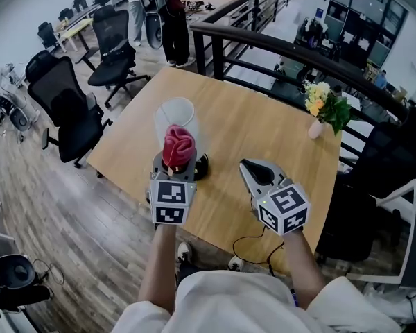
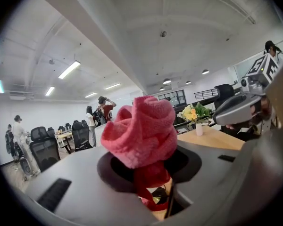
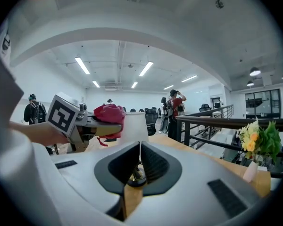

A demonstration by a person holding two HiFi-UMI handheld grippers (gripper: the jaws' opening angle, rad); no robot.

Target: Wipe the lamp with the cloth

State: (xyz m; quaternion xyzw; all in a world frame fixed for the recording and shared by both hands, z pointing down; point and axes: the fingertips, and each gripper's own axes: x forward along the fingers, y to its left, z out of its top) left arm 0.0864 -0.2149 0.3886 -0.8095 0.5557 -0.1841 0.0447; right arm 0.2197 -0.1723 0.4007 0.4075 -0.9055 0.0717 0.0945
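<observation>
A table lamp with a white cylindrical shade and a black round base stands on the wooden table. My left gripper is shut on a bunched red cloth, which it holds up just in front of the shade's lower part. In the left gripper view the cloth fills the jaws of that gripper. My right gripper is shut and empty, to the right of the lamp base. The right gripper view shows its closed jaws, the shade and the cloth.
A small vase of yellow flowers stands at the table's far right corner. A dark railing runs behind the table. Black office chairs stand to the left on the wooden floor. People stand farther back.
</observation>
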